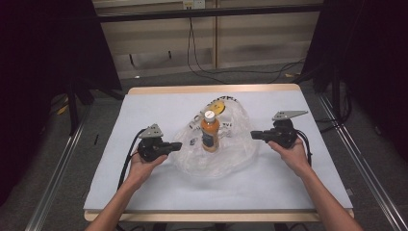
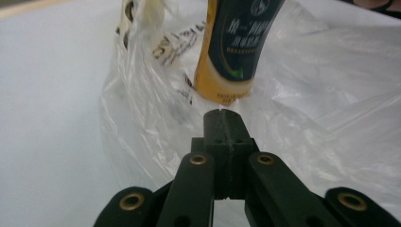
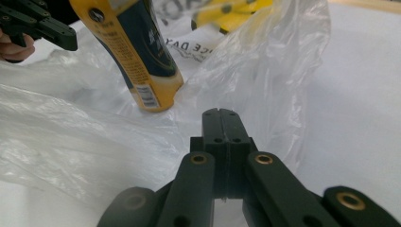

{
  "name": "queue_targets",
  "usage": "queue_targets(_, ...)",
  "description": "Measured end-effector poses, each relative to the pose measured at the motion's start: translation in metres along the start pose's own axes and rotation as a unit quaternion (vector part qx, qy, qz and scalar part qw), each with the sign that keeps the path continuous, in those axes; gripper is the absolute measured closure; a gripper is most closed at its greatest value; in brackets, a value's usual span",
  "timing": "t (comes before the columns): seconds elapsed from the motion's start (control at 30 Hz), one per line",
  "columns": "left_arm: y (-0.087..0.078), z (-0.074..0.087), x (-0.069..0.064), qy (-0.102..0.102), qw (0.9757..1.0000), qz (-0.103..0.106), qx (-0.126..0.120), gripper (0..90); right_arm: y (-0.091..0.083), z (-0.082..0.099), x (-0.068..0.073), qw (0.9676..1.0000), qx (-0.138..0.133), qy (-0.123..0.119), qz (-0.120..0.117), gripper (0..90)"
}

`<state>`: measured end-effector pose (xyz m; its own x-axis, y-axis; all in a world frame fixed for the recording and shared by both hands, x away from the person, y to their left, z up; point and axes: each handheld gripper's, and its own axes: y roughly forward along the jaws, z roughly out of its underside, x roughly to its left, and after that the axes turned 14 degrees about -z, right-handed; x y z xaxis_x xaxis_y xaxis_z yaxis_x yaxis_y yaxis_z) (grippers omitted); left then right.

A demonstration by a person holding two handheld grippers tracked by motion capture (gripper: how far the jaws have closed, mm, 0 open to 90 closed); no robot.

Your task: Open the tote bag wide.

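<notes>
Clear plastic bag (image 1: 226, 154) around upright bottle (image 1: 210, 132)

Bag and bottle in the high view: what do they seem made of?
Bag: thin clear plastic film, probably; glossy, crinkled, table visible through it. Bottle: likely clear plastic holding orange liquid, with a white cap and dark printed label.

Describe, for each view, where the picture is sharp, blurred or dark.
High view: bright table, dark surroundings. Left gripper view: left claw sharp, bottle label slightly soft. Right gripper view: right claw crisp, plastic bag glary, far edge blurred.
</notes>
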<state>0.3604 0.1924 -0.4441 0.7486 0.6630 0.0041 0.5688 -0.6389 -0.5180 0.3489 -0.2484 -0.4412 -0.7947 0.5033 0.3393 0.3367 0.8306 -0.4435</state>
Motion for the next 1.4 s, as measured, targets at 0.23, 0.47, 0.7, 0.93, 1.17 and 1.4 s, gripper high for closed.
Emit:
queue_targets(0.23,-0.014,-0.001,-0.005,0.001,0.9984,-0.032,-0.046,67.4,-0.019,0.004,0.014,0.9978,-0.064,-0.010,0.015,58.9)
queue_targets(0.47,-0.030,-0.004,-0.008,-0.011,0.9958,-0.055,-0.072,22.7,-0.032,0.011,0.035,0.9924,-0.099,-0.029,0.066,12.3)
queue_targets(0.7,-0.040,0.001,-0.008,-0.007,0.9950,-0.065,-0.076,10.8,-0.045,0.023,0.041,0.9885,-0.127,-0.025,0.078,2.0)
queue_targets(0.93,-0.061,0.014,-0.015,-0.022,0.9919,-0.081,-0.095,4.5,-0.057,0.035,0.052,0.9870,-0.135,-0.024,0.084,1.0)
queue_targets(1.17,-0.073,0.027,-0.019,-0.036,0.9911,-0.092,-0.090,3.4,-0.062,0.047,0.068,0.9843,-0.129,-0.015,0.120,1.2)
queue_targets(1.4,-0.087,0.052,-0.035,-0.036,0.9894,-0.111,-0.086,3.1,-0.072,0.068,0.078,0.9812,-0.142,-0.006,0.130,1.8)
